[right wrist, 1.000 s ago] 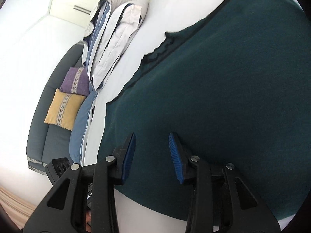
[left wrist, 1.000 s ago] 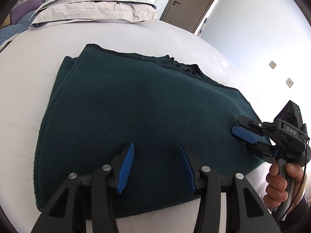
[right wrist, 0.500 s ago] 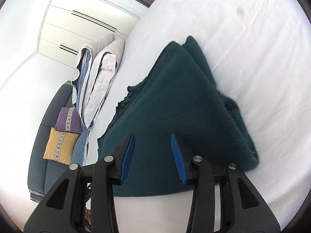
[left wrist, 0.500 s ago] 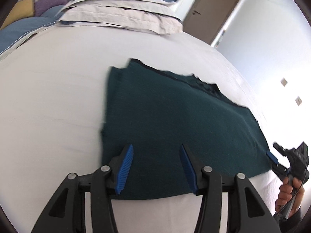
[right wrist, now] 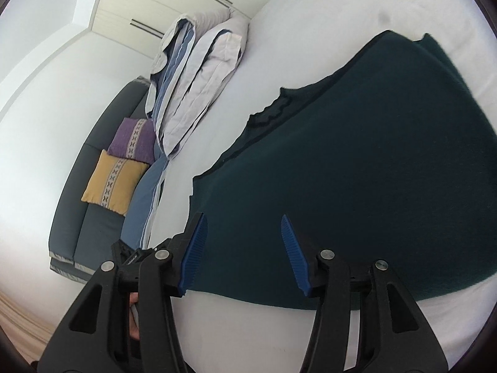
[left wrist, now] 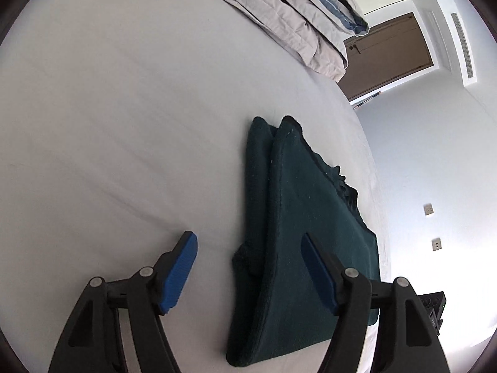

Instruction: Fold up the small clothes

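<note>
White bedsheet [left wrist: 130,118] fills most of my left wrist view, with folded bedding [left wrist: 298,21] stacked at one o'clock and a brown door [left wrist: 388,56] beyond it. My left gripper [left wrist: 250,267] has its blue pads spreading apart, pressing on nothing; the folded edge of the dark green garment [left wrist: 313,248] lies on the sheet in the gap between them, running from six o'clock towards twelve. My right gripper [right wrist: 245,245] is likewise widening and empty, hovering over the garment's [right wrist: 357,171] near hem. A grey sofa [right wrist: 80,211] sits at nine o'clock with a purple cushion [right wrist: 133,140] and a yellow cushion [right wrist: 111,183].
</note>
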Available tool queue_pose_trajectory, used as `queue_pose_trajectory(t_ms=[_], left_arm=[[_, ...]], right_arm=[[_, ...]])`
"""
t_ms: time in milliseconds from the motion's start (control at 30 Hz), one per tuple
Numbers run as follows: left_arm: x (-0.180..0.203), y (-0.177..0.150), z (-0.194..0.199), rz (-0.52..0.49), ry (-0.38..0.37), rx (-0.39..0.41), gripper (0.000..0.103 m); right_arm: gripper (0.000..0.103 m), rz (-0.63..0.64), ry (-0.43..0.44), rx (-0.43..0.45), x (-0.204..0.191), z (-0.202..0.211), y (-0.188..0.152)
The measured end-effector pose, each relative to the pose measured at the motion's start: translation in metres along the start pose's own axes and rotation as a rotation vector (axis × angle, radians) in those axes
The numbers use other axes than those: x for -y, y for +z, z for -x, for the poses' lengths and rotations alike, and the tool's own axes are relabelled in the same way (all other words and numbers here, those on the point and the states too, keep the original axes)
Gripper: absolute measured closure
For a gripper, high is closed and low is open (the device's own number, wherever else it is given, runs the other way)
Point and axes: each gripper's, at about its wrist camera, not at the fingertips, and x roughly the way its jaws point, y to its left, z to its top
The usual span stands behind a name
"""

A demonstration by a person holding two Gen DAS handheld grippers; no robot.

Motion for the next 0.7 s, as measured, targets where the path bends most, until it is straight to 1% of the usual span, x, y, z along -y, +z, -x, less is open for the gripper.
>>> queue_pose_trajectory(t_ms=[167,233,333,433,467,533,567,600,633,700], left_arm=[[0.005,0.016,-0.017,0.024,-0.065,-0.049,0.032],[0.006,0.023,-0.027,0.026,-0.079,-0.079,0.032],[0.005,0.029,-0.035,0.064,-0.099,-0.094,0.032],[0.01,0.03,-0.04,0.045,-0.105,-0.122,0.032],[0.01,0.027,-0.04,0.04,-0.12,-0.137,0.032],[0.008,0.022,-0.042,0.055,-0.162,-0.172,0.038],[0.007,0.019,-0.042,0.063,-0.175,-0.186,0.043],[0.005,0.015,-0.04,0.065,-0.188,-0.193,0.048],[0.003,0.013,-0.039,0.067,-0.195,-0.194,0.051],[-0.008,0.008,-0.034,0.109,-0.236,-0.191,0.058]], right_arm=[[0.053,0.015,0.036,-0.056,-0.016,-0.032,0.002],[0.053,0.015,0.049,-0.067,-0.021,-0.042,0.003],[0.054,0.015,0.072,-0.085,-0.026,-0.054,0.006],[0.053,0.017,0.08,-0.105,-0.03,-0.067,0.008],[0.054,0.017,0.077,-0.111,-0.031,-0.07,0.008],[0.054,0.015,0.079,-0.124,-0.032,-0.077,0.008],[0.054,0.014,0.079,-0.129,-0.033,-0.079,0.007],[0.053,0.013,0.08,-0.133,-0.033,-0.081,0.007],[0.053,0.012,0.081,-0.138,-0.033,-0.083,0.007],[0.054,0.012,0.082,-0.146,-0.034,-0.087,0.008]])
